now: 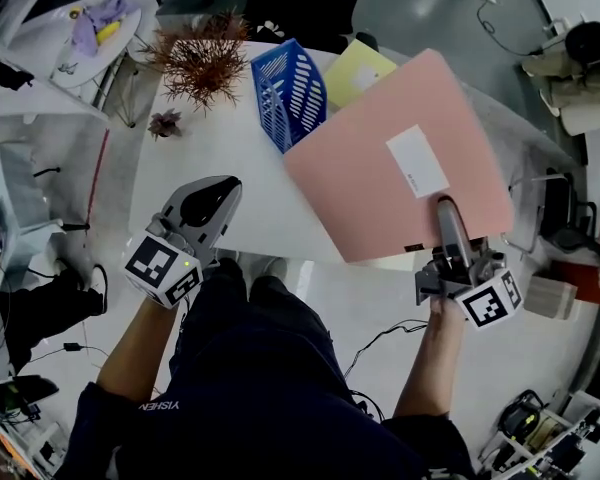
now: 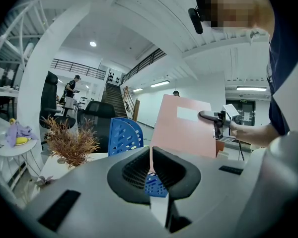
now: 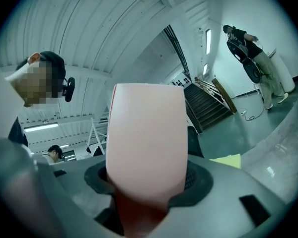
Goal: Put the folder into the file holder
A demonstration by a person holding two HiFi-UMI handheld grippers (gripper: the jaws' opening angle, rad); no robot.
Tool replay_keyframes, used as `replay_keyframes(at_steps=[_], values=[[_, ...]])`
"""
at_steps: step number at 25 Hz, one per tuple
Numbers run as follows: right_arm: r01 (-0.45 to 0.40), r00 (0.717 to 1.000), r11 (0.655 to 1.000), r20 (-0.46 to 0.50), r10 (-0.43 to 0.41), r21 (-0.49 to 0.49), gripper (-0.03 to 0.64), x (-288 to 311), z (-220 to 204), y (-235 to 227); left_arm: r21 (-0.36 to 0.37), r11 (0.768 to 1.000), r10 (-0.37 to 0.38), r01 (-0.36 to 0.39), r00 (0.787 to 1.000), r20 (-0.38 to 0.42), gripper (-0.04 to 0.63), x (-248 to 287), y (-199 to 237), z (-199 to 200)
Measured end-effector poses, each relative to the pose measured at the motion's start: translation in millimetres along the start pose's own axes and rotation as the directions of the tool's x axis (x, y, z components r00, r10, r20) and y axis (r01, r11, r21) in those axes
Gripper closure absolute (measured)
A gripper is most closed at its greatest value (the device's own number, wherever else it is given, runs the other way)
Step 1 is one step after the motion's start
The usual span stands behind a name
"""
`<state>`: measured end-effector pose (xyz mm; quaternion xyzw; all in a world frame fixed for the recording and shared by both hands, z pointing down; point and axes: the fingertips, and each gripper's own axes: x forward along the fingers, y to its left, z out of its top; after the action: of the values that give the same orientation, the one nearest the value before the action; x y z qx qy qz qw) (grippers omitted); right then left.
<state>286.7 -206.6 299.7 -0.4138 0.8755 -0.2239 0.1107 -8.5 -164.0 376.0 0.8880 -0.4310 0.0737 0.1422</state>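
Observation:
A large pink folder (image 1: 400, 168) with a white label is held tilted over the right part of the white table (image 1: 250, 213). My right gripper (image 1: 447, 208) is shut on its near right edge; in the right gripper view the folder (image 3: 146, 138) fills the space between the jaws. The blue mesh file holder (image 1: 290, 88) stands on the table just beyond the folder's far left corner. My left gripper (image 1: 228, 190) hovers at the table's front left, shut and holding nothing. Its own view shows the file holder (image 2: 121, 135) and the folder (image 2: 184, 128) ahead.
A dried reddish plant (image 1: 200, 63) and a small succulent (image 1: 165, 123) stand at the table's far left. A yellow sheet (image 1: 358, 71) lies behind the file holder. A round side table with a purple cloth (image 1: 95, 23) is off to the left. Cables lie on the floor.

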Motion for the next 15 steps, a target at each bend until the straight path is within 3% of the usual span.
replay_keyframes(at_steps=[15], values=[[0.024,1.000,0.992,-0.011,-0.025,-0.125,0.353,17.9,10.3,7.9,-0.001,0.999,-0.052,0.052,0.999,-0.004,0.552,8.4,5.4,-2.9]])
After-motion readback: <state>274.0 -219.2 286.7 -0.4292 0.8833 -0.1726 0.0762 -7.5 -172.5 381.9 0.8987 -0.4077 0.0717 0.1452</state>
